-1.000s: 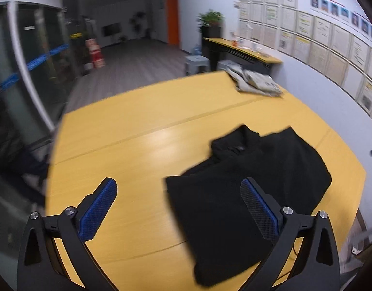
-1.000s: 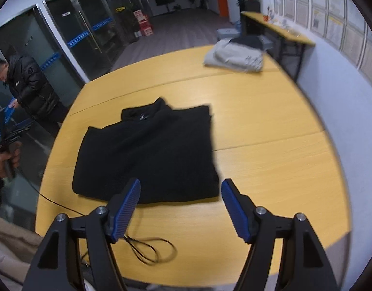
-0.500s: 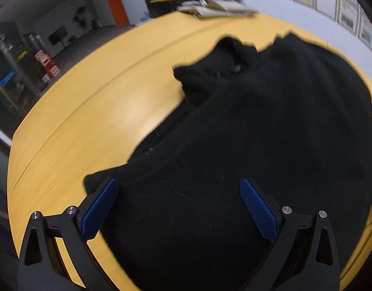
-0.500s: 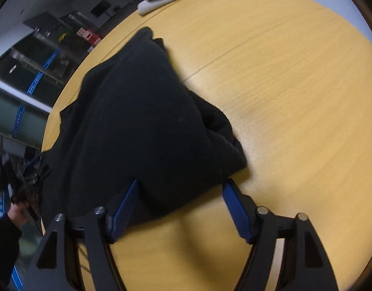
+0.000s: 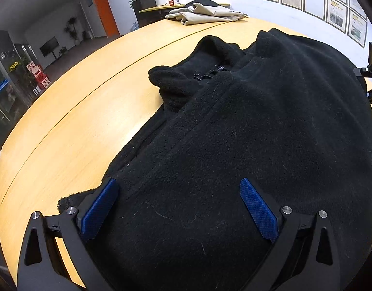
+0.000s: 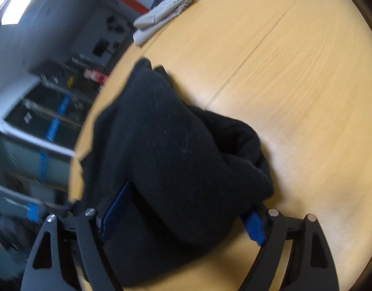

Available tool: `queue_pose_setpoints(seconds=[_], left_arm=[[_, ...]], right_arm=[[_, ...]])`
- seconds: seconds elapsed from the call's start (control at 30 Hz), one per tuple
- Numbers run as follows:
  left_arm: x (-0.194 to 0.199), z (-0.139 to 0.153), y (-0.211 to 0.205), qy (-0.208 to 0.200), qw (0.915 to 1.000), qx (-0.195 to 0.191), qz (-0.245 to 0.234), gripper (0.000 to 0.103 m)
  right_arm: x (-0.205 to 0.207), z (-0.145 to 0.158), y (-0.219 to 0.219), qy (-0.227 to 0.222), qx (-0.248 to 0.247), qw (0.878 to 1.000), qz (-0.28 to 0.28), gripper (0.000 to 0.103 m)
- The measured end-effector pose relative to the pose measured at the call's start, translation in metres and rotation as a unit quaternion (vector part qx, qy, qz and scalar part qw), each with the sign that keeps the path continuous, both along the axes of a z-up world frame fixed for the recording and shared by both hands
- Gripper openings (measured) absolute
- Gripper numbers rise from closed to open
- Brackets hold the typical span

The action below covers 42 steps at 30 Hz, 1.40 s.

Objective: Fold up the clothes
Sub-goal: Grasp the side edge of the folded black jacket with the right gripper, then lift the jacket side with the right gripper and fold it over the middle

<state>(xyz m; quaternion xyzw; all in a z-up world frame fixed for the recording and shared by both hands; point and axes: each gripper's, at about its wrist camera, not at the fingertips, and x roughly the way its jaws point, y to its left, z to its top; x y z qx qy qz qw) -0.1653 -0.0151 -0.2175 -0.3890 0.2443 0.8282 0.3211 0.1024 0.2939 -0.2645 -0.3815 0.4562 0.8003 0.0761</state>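
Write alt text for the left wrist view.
A black fleece jacket lies on a yellow wooden table, filling the space between the open blue-padded fingers of the left hand-held gripper. Folded beige clothes sit at the table's far edge.

The black jacket (image 5: 246,126) is thick, matt fleece, its nap fuzzy and flecked with pale lint and stray hairs; a small glossy zip pull sits at 12 o'clock near the collar. The desk (image 5: 84,111) is smooth light wood-grain laminate with a soft sheen. The left gripper (image 5: 178,206) has matt black plastic arms, shiny metal screw heads and blue rubbery, dimpled pads (image 5: 257,208). At 12 o'clock lies a beige woven-cloth garment (image 5: 205,13), smooth and creased.
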Motion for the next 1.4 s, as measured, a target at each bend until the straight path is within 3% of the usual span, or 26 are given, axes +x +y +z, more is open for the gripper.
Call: queue_pose_setpoints(seconds=[0.17, 0.23, 0.3, 0.37, 0.5, 0.6, 0.67, 0.73, 0.83, 0.87, 0.93, 1.0, 1.13, 1.3, 1.37, 1.4], left_arm=[[-0.001, -0.004, 0.014, 0.009, 0.9999, 0.005, 0.005, 0.102], [-0.002, -0.004, 0.025, 0.012, 0.9999, 0.007, 0.006, 0.102], [-0.002, -0.004, 0.034, 0.010, 0.9999, 0.010, 0.008, 0.102], [0.001, -0.002, 0.038, 0.006, 0.9999, 0.008, 0.008, 0.102], [0.019, 0.005, 0.027, -0.003, 0.9999, 0.016, 0.002, 0.102], [0.027, 0.002, 0.017, -0.014, 0.9998, 0.014, -0.005, 0.102], [0.028, -0.002, 0.015, -0.020, 0.9997, 0.014, -0.003, 0.102], [0.029, -0.006, 0.014, -0.023, 0.9996, 0.013, 0.001, 0.103], [0.031, -0.006, 0.010, -0.020, 0.9997, 0.011, 0.003, 0.103], [0.032, -0.006, 0.008, -0.022, 0.9997, 0.011, 0.004, 0.103], [0.031, -0.005, 0.005, -0.025, 0.9996, 0.012, 0.006, 0.103], [0.032, -0.005, -0.001, -0.028, 0.9995, 0.014, 0.007, 0.103], [0.034, -0.006, -0.012, -0.037, 0.9989, 0.027, 0.013, 0.103], [0.037, -0.008, -0.023, -0.041, 0.9981, 0.040, 0.021, 0.103], [0.038, -0.009, -0.025, -0.040, 0.9982, 0.039, 0.024, 0.103], [0.038, -0.009, -0.027, -0.041, 0.9980, 0.040, 0.026, 0.103]], right_arm=[[-0.013, -0.003, 0.011, 0.008, 0.003, 1.000, -0.013, 0.089], [-0.018, -0.002, 0.013, -0.006, 0.030, 0.999, -0.018, 0.082], [-0.022, -0.001, 0.017, -0.016, 0.049, 0.998, -0.024, 0.049], [-0.019, 0.004, 0.021, -0.010, 0.050, 0.998, -0.036, 0.037], [-0.027, 0.026, 0.025, -0.009, 0.082, 0.996, -0.031, 0.030], [-0.034, 0.058, 0.011, 0.005, 0.144, 0.990, -0.006, 0.028], [-0.047, 0.100, -0.021, 0.043, 0.213, 0.975, 0.040, 0.026], [-0.057, 0.139, -0.066, 0.088, 0.280, 0.950, 0.102, 0.023], [-0.062, 0.187, -0.159, 0.161, 0.363, 0.890, 0.224, 0.022], [-0.066, 0.194, -0.189, 0.176, 0.375, 0.873, 0.257, 0.022], [-0.069, 0.183, -0.244, 0.184, 0.376, 0.852, 0.315, 0.022], [-0.074, 0.154, -0.283, 0.163, 0.381, 0.837, 0.358, 0.021], [-0.083, 0.105, -0.319, 0.120, 0.388, 0.824, 0.394, 0.020], [-0.074, 0.118, -0.326, 0.147, 0.405, 0.806, 0.406, 0.020], [-0.063, 0.130, -0.327, 0.173, 0.406, 0.795, 0.416, 0.020], [-0.055, 0.131, -0.331, 0.184, 0.409, 0.782, 0.432, 0.020]])
